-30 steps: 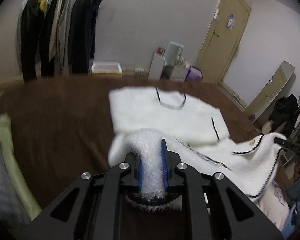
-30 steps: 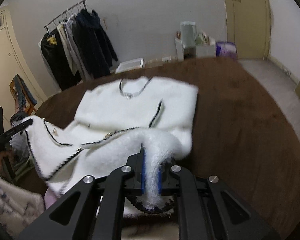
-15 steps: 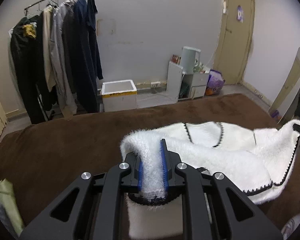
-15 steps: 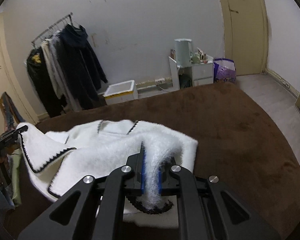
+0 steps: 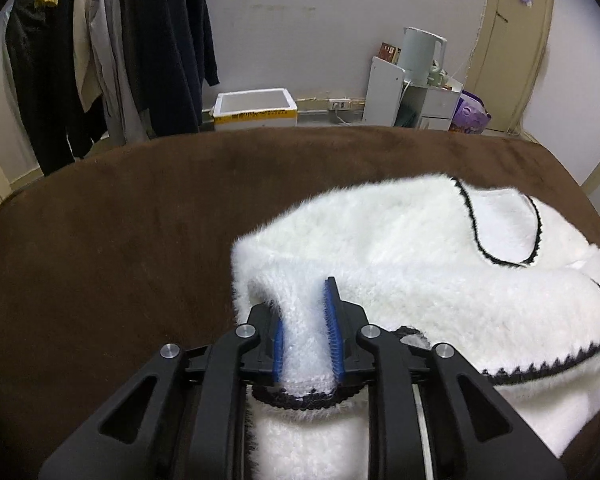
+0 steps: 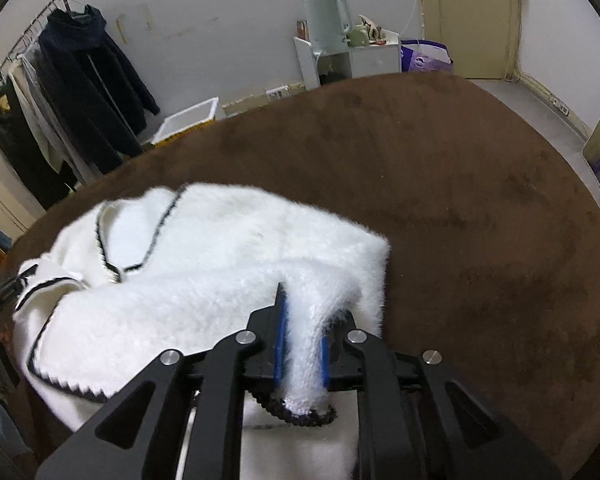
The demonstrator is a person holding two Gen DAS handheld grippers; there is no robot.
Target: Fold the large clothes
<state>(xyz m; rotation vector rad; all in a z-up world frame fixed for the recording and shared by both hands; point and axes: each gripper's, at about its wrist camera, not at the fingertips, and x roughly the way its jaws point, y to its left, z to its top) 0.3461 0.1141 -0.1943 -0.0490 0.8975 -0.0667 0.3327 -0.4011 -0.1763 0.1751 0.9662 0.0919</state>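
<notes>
A fluffy white cardigan point(image 5: 420, 248) with black trim lies bunched on a brown velvety surface point(image 5: 120, 240). My left gripper point(image 5: 306, 320) is shut on a fold of its hem at the garment's left end. My right gripper point(image 6: 302, 328) is shut on another fold of the hem at its right end; the cardigan point(image 6: 204, 248) spreads to the left of it. The black-edged neckline point(image 5: 500, 232) faces up. The lower part of the garment hangs under both grippers, out of sight.
A clothes rack with dark coats point(image 5: 100, 40) stands at the back left. A white foam box point(image 5: 256, 108), a small white shelf with a kettle point(image 5: 420, 64) and a purple bag point(image 5: 472, 114) stand by the far wall. A door point(image 5: 516, 40) is at the right.
Both grippers, still holding the hem, have moved forward over the cardigan, folding its lower half up toward the neckline. The garment now lies shorter and more bunched.
</notes>
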